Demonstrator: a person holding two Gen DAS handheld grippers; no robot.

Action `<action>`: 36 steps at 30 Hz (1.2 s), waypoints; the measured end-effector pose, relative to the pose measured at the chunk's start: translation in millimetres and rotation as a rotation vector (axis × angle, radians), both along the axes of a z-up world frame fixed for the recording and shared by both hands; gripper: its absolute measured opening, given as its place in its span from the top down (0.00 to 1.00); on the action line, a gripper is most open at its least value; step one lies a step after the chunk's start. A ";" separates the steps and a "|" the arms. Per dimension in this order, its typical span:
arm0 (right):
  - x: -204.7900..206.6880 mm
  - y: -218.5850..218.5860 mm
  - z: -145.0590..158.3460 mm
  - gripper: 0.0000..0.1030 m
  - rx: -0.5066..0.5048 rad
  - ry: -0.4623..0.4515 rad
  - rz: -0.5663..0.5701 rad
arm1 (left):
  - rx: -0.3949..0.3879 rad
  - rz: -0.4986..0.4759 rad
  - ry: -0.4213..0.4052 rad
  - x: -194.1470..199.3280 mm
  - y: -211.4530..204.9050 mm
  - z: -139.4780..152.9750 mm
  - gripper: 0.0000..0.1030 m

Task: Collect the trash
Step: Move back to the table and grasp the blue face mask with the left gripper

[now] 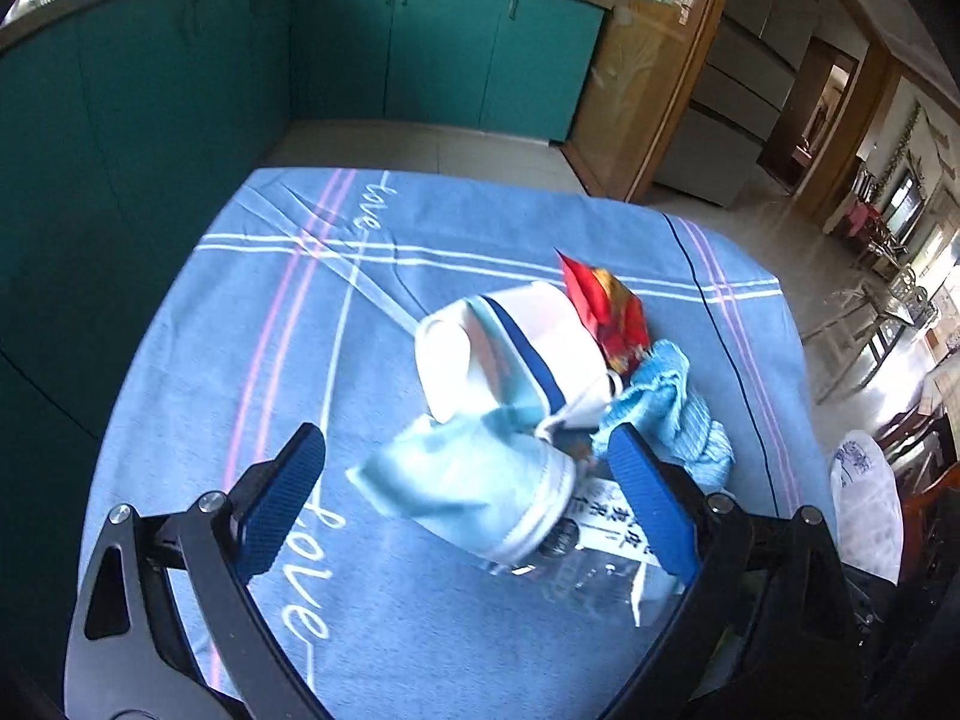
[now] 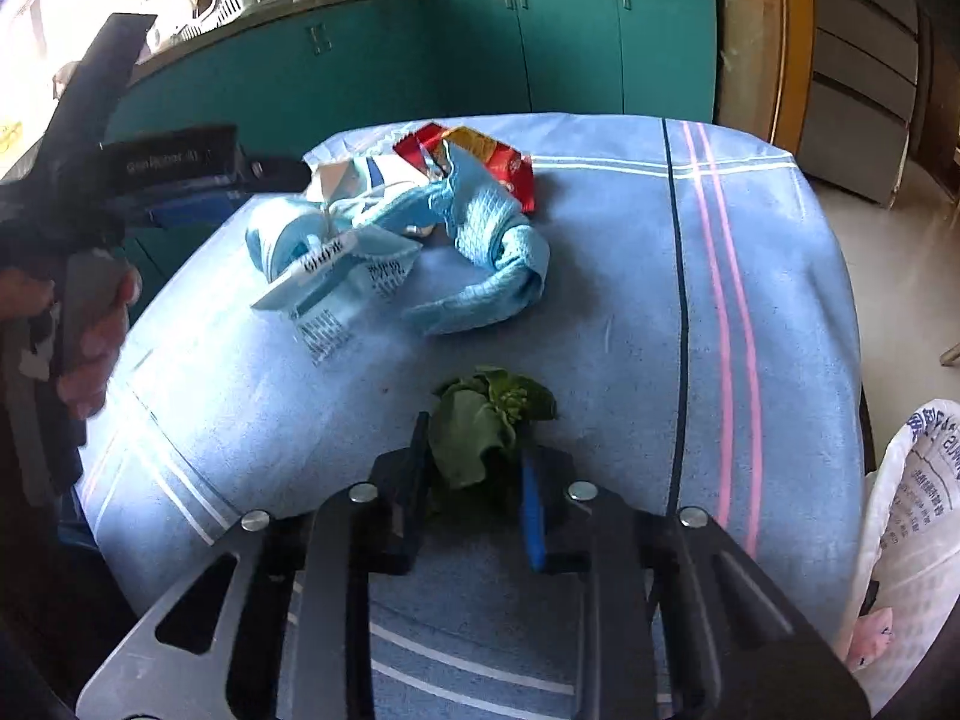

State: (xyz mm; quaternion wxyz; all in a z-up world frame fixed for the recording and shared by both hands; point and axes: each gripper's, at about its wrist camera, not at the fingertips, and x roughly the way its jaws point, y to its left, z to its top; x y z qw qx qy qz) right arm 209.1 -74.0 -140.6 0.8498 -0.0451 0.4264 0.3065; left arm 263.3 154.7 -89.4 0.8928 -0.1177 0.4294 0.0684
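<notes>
On the blue tablecloth lies a heap of trash: a crushed white and blue carton, a red snack wrapper, a light blue plastic wrapper and a printed clear wrapper. My left gripper stands open, its jaws wide on either side of the light blue wrapper without pressing it. In the right wrist view it reaches into the heap from the left. A green vegetable scrap sits near the table's front, and my right gripper is shut on it.
A knotted blue cloth lies beside the heap. A white plastic bag hangs at the table's right edge. A hand holds the left gripper. Teal cabinets stand beyond the table, with tiled floor between.
</notes>
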 end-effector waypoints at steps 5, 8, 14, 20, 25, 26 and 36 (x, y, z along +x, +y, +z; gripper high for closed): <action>-11.4 -5.8 10.1 0.76 0.005 -0.074 0.009 | 0.057 -0.034 0.032 0.7 -12.6 -8.4 0.08; -17.7 -16.8 17.3 0.76 0.017 -0.118 0.017 | 0.063 -0.037 0.060 -0.9 -12.9 -15.8 0.18; -21.0 -37.4 24.9 0.76 0.054 -0.128 0.011 | 0.069 -0.062 0.073 -13.4 -16.8 -14.5 0.60; -20.8 -42.3 26.0 0.76 0.062 -0.132 -0.001 | 0.122 -0.051 -0.077 -38.1 -35.0 17.3 0.70; -21.3 -42.4 25.0 0.76 0.067 -0.131 0.002 | 0.135 -0.060 -0.246 -61.5 -48.4 45.2 0.70; -21.7 -42.4 24.9 0.76 0.067 -0.132 0.003 | 0.140 -0.063 -0.282 -67.6 -51.4 49.8 0.70; -22.5 -48.1 23.5 0.76 0.074 -0.125 -0.009 | 0.092 -0.153 -0.366 -88.5 -65.6 59.2 0.70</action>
